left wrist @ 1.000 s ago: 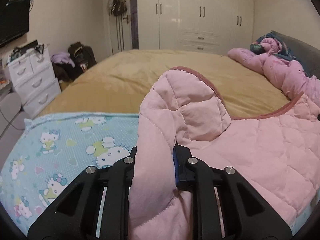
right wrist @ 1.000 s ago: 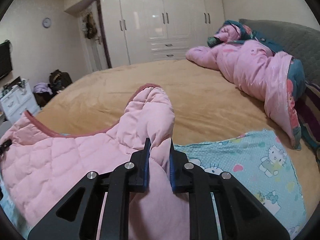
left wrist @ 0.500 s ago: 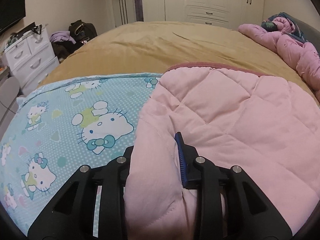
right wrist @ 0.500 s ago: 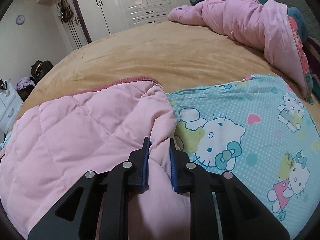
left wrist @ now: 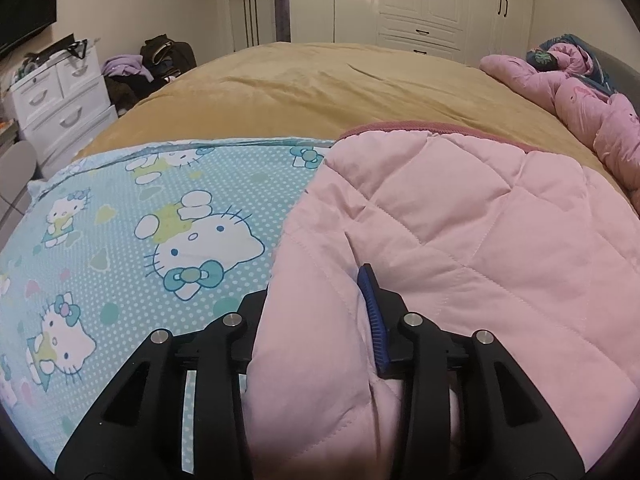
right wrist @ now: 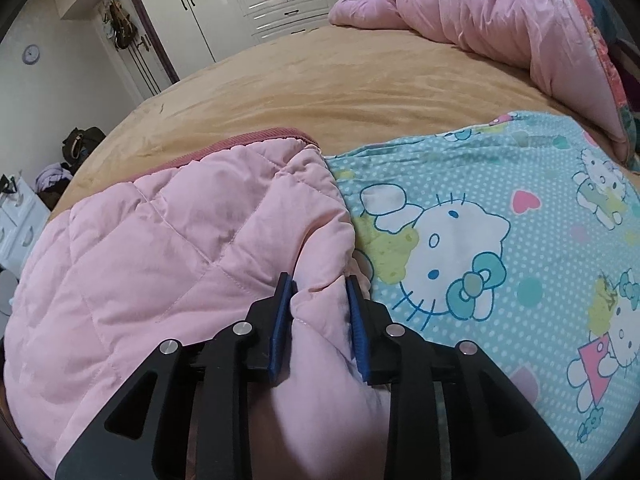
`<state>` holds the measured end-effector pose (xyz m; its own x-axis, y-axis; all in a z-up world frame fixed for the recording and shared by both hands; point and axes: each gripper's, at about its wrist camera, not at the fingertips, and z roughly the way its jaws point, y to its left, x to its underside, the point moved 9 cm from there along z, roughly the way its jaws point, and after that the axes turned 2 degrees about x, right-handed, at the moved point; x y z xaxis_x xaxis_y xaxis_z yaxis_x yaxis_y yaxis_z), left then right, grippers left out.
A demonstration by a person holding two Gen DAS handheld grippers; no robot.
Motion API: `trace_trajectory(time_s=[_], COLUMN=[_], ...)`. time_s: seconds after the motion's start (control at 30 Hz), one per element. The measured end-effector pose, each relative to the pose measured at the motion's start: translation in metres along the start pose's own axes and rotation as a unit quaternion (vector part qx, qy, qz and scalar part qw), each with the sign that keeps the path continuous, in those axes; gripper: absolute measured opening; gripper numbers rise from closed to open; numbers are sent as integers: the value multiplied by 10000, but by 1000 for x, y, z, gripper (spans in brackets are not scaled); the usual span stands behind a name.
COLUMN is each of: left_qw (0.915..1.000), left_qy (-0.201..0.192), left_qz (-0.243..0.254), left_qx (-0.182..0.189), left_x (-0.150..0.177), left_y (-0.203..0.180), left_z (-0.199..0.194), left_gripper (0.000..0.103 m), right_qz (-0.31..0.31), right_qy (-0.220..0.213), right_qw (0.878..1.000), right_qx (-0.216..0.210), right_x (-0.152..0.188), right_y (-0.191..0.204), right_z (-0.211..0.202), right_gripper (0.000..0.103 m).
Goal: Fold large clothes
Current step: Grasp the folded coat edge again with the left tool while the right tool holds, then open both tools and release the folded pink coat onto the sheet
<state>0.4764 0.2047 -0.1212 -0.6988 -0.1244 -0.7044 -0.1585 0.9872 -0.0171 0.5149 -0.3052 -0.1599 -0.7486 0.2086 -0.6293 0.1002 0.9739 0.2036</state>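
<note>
The pink quilted jacket (left wrist: 460, 220) lies flat on a blue cartoon-cat sheet (left wrist: 120, 220), which is spread over the tan bedspread (left wrist: 340, 80); its dusty-rose ribbed hem runs along the far edge, mid-frame. No brand or readable writing shows on the jacket; the sheet carries only its white cat print with bows and hearts.

At bottom centre of the left view, the left gripper (left wrist: 316, 312) has its jaws just been opening, a thick fold of jacket between them; the blue pad on the right stands just beside the cloth, while fabric hides the left one. In the right view the right gripper (right wrist: 320, 312) has likewise just been opening, both blue pads flanking a puffed fold, with no pinch in the cloth.

The left view alone shows a white drawer unit (left wrist: 60, 96) at upper left and a dark screen above it. The right view alone shows a wall clock (right wrist: 31, 54) at upper left. Both show the white wardrobes (left wrist: 420, 0) and a crumpled pink duvet (right wrist: 480, 20) toward the upper right.
</note>
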Motion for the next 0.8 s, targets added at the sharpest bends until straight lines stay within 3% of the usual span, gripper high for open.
trace_trajectory(time_s=[0.07, 0.1, 0.13, 0.2, 0.27, 0.3, 0.4, 0.47, 0.57, 0.67, 0.8], left_qw=[9999, 9998, 9997, 9997, 9993, 9990, 9981, 9966, 9966, 9971, 9962], left_qy=[65, 109, 132, 75, -56, -102, -296, -540, -768, -674, -417], left_qz=[-77, -155, -187, -161, -52, -31, -34, 50, 38, 14, 224], left_qx=[6, 11, -14, -171, -359, -423, -541, -623, -288, 346, 736], left_x=[2, 3, 4, 5, 6, 6, 6, 6, 11, 25, 47], left_y=[2, 6, 8, 16, 23, 26, 32, 28, 6, -33, -78], left_z=[-2, -4, -6, -15, -27, -33, -59, -84, -115, -130, -131], left_gripper=[39, 42, 51, 65, 81, 83, 87, 91, 93, 94, 93], right_qz=[89, 199, 451, 983, 1333, 1322, 549, -19, -673, -1185, -1530], right_qy=[13, 48, 110, 231, 201, 149, -429, -847, -1063, -809, -404], right_qw=[9999, 9997, 9987, 9940, 9907, 9910, 9967, 9962, 9916, 9873, 9844], right_qx=[50, 111, 225, 428, 186, 156, 424, 208, -308, -685, -769], right_x=[2, 3, 6, 13, 18, 21, 20, 23, 42, 69, 96], right_y=[-3, -7, -16, -36, -43, -44, -27, 0, 41, 73, 103], right_z=[-4, -6, -9, -15, -26, -34, -76, -109, -144, -153, -148], right_gripper=[32, 44, 52, 92, 93, 93, 93, 93, 98, 98, 98])
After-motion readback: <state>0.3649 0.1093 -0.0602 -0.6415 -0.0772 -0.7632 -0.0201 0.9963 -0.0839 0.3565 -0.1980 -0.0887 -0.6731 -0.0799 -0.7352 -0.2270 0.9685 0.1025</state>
